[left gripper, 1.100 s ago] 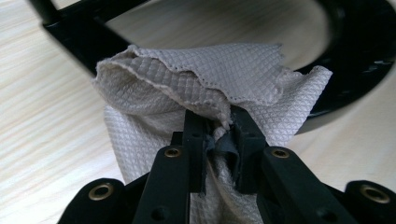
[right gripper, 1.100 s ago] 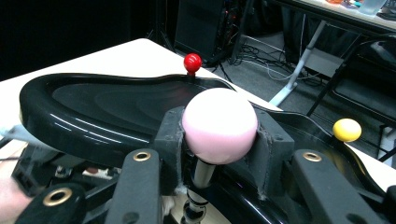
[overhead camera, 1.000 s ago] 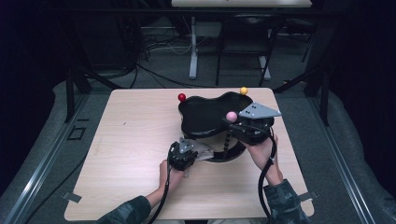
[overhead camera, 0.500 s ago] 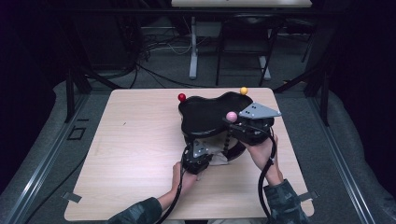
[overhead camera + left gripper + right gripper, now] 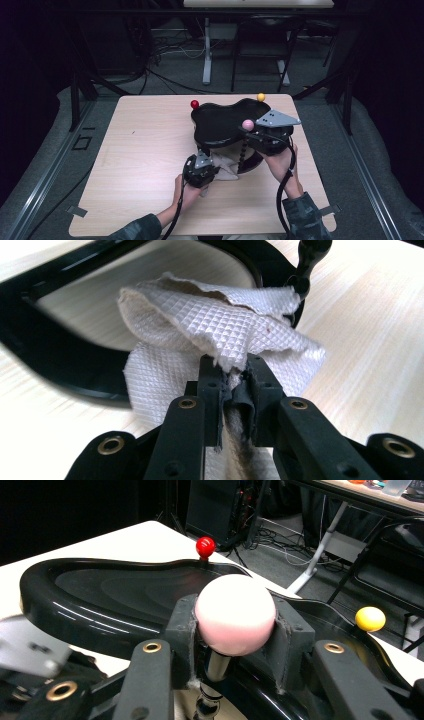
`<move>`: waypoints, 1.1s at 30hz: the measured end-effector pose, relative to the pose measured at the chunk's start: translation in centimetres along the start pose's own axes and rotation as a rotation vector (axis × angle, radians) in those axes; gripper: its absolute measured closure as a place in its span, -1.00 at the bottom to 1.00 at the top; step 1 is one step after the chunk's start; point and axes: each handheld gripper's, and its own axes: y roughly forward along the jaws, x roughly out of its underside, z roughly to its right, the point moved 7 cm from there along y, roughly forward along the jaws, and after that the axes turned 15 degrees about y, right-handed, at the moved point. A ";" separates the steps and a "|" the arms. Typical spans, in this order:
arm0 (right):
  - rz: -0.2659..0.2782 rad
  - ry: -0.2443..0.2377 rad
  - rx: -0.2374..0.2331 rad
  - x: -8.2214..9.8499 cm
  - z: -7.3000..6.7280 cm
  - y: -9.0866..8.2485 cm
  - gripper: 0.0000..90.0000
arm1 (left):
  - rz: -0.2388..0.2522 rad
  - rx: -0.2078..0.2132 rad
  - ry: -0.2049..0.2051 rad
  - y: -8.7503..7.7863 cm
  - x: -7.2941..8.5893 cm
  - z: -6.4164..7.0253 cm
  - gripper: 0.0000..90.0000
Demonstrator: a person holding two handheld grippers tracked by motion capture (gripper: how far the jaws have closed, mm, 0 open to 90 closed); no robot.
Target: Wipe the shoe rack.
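Left gripper view: my left gripper (image 5: 234, 371) pinches a white cloth (image 5: 210, 325) at centre frame. Right gripper view: my right gripper (image 5: 235, 625) clamps the pink knob (image 5: 235, 614) of the black tray (image 5: 100, 592); I judge that a hard wipe could tip the tray or tear the cloth free.

White crumpled cloth (image 5: 220, 335) on table beside black tray (image 5: 220, 125); pink knob (image 5: 235, 614) upright.

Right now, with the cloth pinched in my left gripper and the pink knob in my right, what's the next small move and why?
Probably slide the cloth under the black tray's raised near edge and wipe there. The right gripper is shut on the pink knob, tilting the tray, and the left gripper grips the cloth beside the lower frame.
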 end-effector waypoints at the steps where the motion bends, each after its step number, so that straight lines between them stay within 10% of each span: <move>1: 0.000 0.000 0.000 0.0 0.0 0.0 0.33 | 0.003 -0.004 -0.006 -0.5 0.1 -0.2 0.77; 16: 0.012 -0.026 0.053 0.0 -0.2 0.0 0.32 | 0.032 -0.054 0.009 -7.9 -0.5 -3.1 0.78; 33: 0.012 -0.027 0.081 -0.1 -0.2 0.1 0.32 | 0.086 -0.082 0.101 -13.6 -5.0 -4.4 0.75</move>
